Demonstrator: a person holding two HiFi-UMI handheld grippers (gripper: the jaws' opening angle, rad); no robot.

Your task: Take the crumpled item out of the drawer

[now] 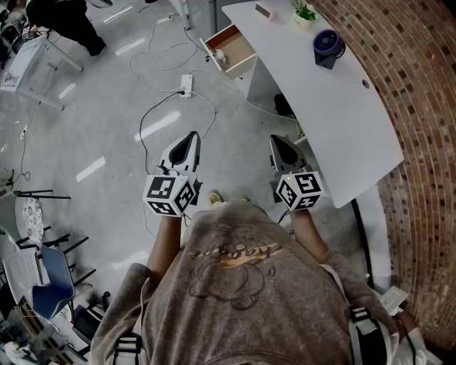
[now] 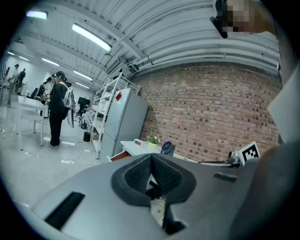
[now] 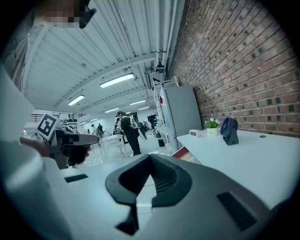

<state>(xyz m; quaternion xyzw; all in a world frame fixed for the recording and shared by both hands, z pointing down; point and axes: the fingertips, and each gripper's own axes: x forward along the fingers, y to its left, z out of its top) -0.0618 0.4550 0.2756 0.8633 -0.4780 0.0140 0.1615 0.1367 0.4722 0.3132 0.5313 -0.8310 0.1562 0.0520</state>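
Observation:
Far ahead in the head view, a wooden drawer (image 1: 229,50) stands pulled out of the white desk (image 1: 342,107). A small pale crumpled item (image 1: 220,55) lies inside it. My left gripper (image 1: 192,136) and right gripper (image 1: 276,140) hang side by side over the floor, well short of the drawer. Both are shut with nothing between the jaws. The left gripper (image 2: 152,156) points toward the desk, and the drawer (image 2: 121,154) shows as a red-brown sliver past its jaws. Beyond the right gripper (image 3: 150,157), the drawer (image 3: 183,153) sits at the desk's near corner.
On the desk stand a blue fan (image 1: 328,46), a potted plant (image 1: 304,13) and a small clock (image 1: 265,11). A power strip (image 1: 186,85) with looping cables lies on the floor between me and the drawer. A brick wall (image 1: 420,85) runs along the right. A blue chair (image 1: 50,285) stands behind at the left.

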